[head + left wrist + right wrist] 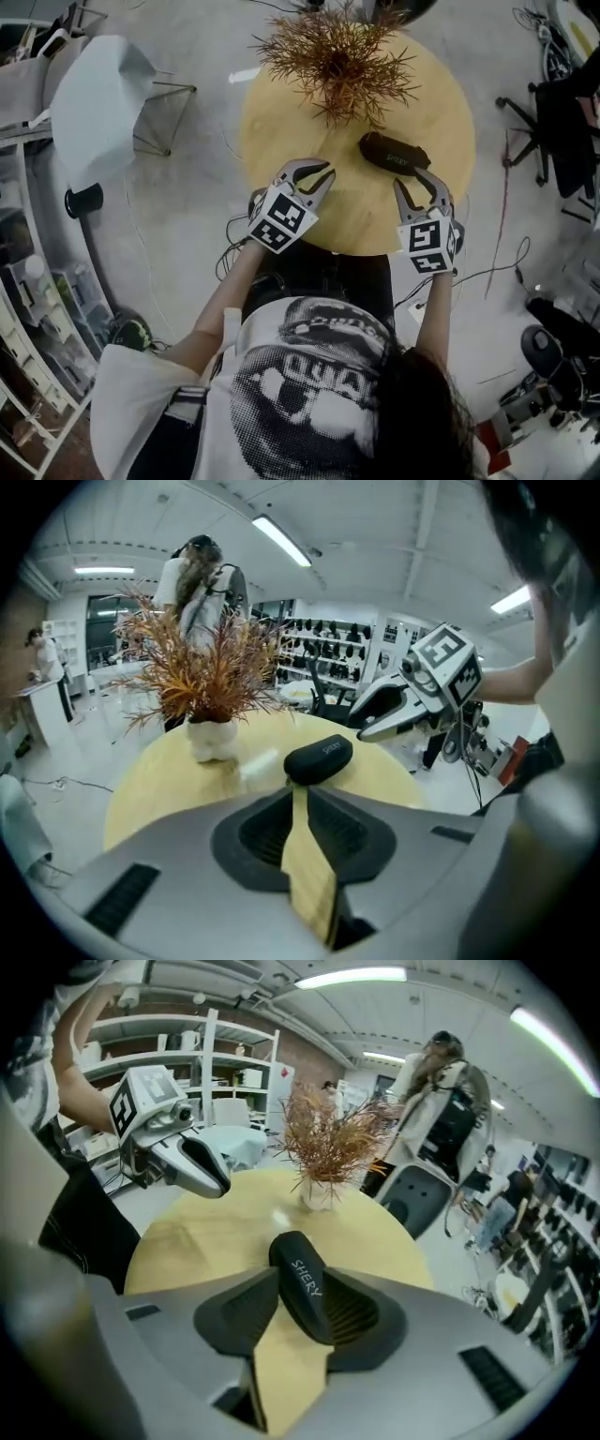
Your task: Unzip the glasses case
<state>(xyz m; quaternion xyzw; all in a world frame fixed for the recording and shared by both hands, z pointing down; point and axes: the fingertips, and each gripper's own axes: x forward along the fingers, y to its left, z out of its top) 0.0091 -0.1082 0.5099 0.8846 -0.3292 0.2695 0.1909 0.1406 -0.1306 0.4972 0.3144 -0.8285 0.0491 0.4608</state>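
The black glasses case [394,153] lies closed on the round wooden counter [281,122], just in front of the dried plant [337,56]. The right tongs [410,180] stand open at the case's near end, which shows between their jaws with neither pad pressing on it. The left tongs [319,176], off to the case's left, are slightly open, with only bare counter in the gap.
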